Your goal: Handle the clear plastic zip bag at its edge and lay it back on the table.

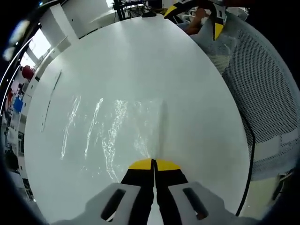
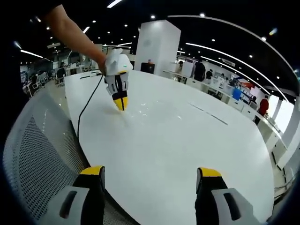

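Note:
The clear plastic zip bag (image 1: 112, 133) lies flat and crinkled on the white table (image 1: 140, 56). In the left gripper view my left gripper (image 1: 153, 164) has its yellow-tipped jaws pressed together at the bag's near edge, pinching it. In the right gripper view the same left gripper (image 2: 121, 105) points down onto the table, held by a person's hand, and the bag (image 2: 143, 112) shows as faint glints beside its tip. My right gripper (image 2: 151, 172) is open over the table's near edge with nothing between its jaws. It also appears far off as the right gripper (image 1: 206, 18).
A grey mesh chair back (image 1: 267, 93) stands along the table's side, also seen as the chair (image 2: 37, 154). A black cable (image 2: 86, 112) trails from the left gripper over the table edge. A white pillar (image 2: 157, 47), desks and people stand beyond the table.

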A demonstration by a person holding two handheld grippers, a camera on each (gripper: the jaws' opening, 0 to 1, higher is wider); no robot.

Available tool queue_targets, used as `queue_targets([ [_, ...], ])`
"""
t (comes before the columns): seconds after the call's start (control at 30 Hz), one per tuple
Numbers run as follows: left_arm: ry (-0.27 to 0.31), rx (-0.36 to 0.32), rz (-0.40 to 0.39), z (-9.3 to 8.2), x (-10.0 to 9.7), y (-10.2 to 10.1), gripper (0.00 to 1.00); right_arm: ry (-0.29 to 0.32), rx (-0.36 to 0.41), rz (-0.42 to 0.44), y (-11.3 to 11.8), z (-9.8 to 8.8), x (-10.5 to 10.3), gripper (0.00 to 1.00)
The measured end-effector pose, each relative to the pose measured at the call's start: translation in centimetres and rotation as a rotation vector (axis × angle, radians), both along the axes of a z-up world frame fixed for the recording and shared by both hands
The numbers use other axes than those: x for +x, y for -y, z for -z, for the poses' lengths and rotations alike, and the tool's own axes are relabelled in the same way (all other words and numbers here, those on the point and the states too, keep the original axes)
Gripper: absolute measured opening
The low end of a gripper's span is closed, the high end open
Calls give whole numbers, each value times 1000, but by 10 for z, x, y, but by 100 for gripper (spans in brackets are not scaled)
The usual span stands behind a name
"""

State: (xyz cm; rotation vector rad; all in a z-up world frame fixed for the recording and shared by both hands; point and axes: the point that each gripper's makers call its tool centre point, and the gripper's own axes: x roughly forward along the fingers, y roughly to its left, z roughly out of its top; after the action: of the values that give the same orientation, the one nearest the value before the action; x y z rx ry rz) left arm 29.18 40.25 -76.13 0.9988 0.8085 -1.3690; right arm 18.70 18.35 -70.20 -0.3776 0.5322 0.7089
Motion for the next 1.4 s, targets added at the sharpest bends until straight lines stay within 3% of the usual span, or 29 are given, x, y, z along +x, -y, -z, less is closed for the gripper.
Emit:
queue_targets([
  [0.37, -11, 30, 5, -8, -12, 5, 0, 30, -20, -48, -12, -11, 11, 79],
  [0.8, -13, 22, 16, -19, -27, 18, 0, 50, -26, -119, -32, -16, 13, 69],
  [1.4, 0, -45, -55, -34, -39, 29, 0, 52, 26, -167, -60, -25, 18, 52],
])
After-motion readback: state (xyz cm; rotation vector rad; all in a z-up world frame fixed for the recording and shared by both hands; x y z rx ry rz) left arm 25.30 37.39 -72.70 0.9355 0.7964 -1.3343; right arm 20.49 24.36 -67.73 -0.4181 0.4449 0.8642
